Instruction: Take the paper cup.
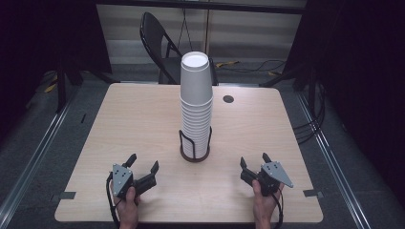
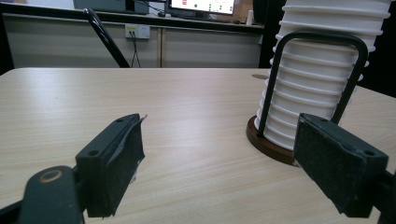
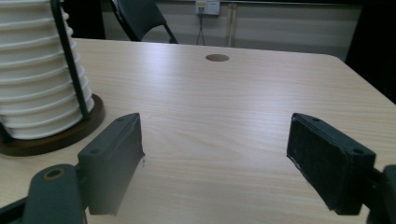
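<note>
your left gripper (image 1: pixel 143 162) sits low near the front left of the wooden table (image 1: pixel 119 124), jaws spread wide, nothing between them. your right gripper (image 1: pixel 254 160) mirrors it near the front right, jaws also wide apart and empty. both are held from below by your hands at the near edge, cables trailing back toward you.

the tall stack of white paper cups (image 1: pixel 196 100) stands upright at the middle of the table, seated in a holder with a round dark wooden base (image 1: pixel 195 156) and black wire loops (image 1: pixel 182 141) rising around the lowest cups. it's between your two grippers and farther out, apart from both, no contact.

in the left gripper view the stack (image 2: pixel 322 70) is ahead and to the right, one wire loop (image 2: pixel 317 39) arching over the ribbed rims, the base (image 2: pixel 268 142) just behind the right-hand pad. in the right gripper view the stack (image 3: pixel 35 70) is at the left, base (image 3: pixel 56 135) near the left-hand pad but not touching.

a small dark round grommet hole (image 1: pixel 228 99) lies in the table right of the stack. a black folding chair (image 1: pixel 157 43) stands behind the far edge.
</note>
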A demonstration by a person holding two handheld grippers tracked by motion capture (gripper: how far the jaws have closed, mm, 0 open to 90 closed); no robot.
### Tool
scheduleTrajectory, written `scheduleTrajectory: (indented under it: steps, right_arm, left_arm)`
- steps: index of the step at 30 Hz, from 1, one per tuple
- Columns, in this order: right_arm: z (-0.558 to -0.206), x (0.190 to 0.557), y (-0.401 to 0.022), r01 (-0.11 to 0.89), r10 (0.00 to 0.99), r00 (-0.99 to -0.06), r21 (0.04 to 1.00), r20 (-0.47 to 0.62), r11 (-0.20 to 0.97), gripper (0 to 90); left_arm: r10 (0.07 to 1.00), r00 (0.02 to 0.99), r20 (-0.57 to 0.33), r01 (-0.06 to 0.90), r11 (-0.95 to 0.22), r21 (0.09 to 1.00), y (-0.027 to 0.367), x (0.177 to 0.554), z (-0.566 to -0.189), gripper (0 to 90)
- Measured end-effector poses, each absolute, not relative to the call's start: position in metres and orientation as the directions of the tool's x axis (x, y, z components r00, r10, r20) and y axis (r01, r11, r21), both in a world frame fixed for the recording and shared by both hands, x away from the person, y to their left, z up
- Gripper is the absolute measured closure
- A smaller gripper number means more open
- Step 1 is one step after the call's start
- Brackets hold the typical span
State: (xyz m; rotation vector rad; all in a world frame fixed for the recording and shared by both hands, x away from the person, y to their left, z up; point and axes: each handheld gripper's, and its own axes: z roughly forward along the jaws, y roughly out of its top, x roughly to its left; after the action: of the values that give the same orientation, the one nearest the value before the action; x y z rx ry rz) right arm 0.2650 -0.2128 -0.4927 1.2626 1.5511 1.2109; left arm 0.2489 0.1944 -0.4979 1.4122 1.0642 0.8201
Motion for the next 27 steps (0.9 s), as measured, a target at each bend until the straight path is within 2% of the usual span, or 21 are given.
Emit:
scheduleTrajectory:
  steps: [12,27]
  right_arm:
    - [-0.474,0.266,-0.205,0.209,0.954,-0.298,0.977,0.031,0.033,18.9]
    - [-0.443,0.271,-0.190,0.213,0.879,-0.470,0.977,0.084,0.020,17.4]
  left_arm:
    - [0.933,0.351,-0.086,0.146,0.036,0.989,0.194,0.248,-0.498,16.1]
    - [0.927,0.365,-0.087,0.153,0.032,0.988,0.194,0.249,-0.498,16.0]
